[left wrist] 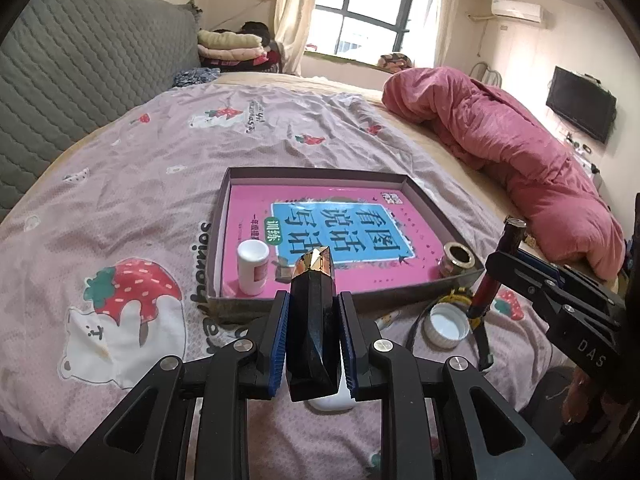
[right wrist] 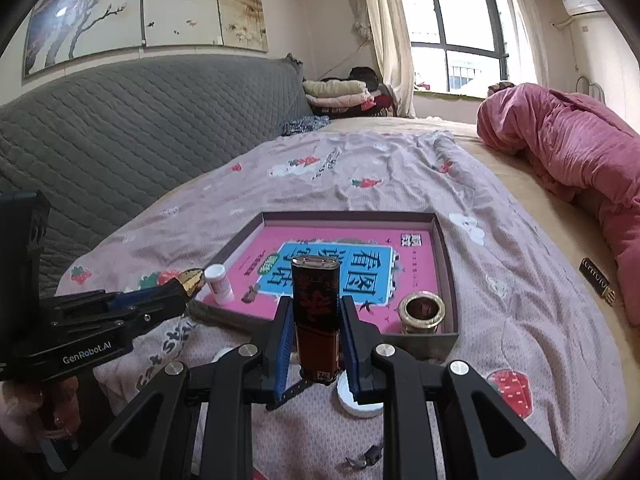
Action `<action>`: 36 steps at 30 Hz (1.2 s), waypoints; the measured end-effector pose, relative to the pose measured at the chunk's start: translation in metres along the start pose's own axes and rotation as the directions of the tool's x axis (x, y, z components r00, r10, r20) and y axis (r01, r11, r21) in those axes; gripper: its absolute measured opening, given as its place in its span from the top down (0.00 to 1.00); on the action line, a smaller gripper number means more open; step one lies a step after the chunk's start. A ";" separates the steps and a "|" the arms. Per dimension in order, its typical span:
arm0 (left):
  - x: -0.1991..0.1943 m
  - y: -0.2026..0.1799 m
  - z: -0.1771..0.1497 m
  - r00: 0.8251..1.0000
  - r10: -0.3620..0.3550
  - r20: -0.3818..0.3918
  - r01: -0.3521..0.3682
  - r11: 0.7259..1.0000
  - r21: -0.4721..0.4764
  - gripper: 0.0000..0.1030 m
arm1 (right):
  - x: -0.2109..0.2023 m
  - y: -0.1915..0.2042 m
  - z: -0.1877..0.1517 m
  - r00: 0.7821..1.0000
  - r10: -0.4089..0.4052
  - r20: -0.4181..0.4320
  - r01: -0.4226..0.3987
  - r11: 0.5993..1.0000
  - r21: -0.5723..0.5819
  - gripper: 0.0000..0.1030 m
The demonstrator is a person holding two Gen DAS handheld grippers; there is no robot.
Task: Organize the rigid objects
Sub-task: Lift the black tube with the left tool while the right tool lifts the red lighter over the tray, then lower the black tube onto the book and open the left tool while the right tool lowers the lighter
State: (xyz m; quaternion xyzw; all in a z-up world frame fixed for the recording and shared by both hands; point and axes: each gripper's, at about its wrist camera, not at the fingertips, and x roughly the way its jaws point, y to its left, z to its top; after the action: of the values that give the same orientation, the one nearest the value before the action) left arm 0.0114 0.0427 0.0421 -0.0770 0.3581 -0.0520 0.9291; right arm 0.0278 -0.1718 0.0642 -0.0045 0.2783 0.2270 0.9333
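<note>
Over a bed, the left gripper point(left wrist: 313, 332) is clamping a black faceted bottle point(left wrist: 312, 316) and the right gripper point(right wrist: 314, 344) a dark red case point(right wrist: 316, 312), both just short of the tray point(left wrist: 224, 208). Next, seemingly: carrying each over the near wall and setting it down.

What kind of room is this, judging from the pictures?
Most likely a home bedroom: a bed with a strawberry-print sheet, a rolled pink quilt, and a television mounted on the wall.
</note>
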 end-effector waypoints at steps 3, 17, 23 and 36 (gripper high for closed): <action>0.001 -0.003 0.004 1.000 0.002 0.006 -0.002 1.000 -0.004 0.77 | 0.001 0.000 0.003 1.000 0.002 0.005 -0.002 1.000 0.003 0.78; 0.020 -0.003 0.023 0.999 0.017 0.029 -0.016 0.999 -0.047 0.77 | 0.010 -0.009 0.009 0.998 -0.043 0.036 0.042 0.999 0.035 0.78; 0.036 -0.001 0.031 0.999 0.025 0.031 -0.023 0.998 -0.055 0.77 | 0.017 -0.014 0.014 0.998 -0.043 0.048 0.040 0.998 0.056 0.78; 0.071 0.007 0.036 0.999 0.033 0.001 -0.033 0.997 -0.071 0.77 | 0.046 -0.027 0.018 0.997 -0.069 0.028 0.067 0.995 0.080 0.78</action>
State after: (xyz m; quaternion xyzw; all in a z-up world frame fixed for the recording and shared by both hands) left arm 0.0883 0.0424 0.0199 -0.1039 0.3599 -0.0239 0.9269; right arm 0.0829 -0.1740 0.0523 0.0263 0.2722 0.1839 0.9441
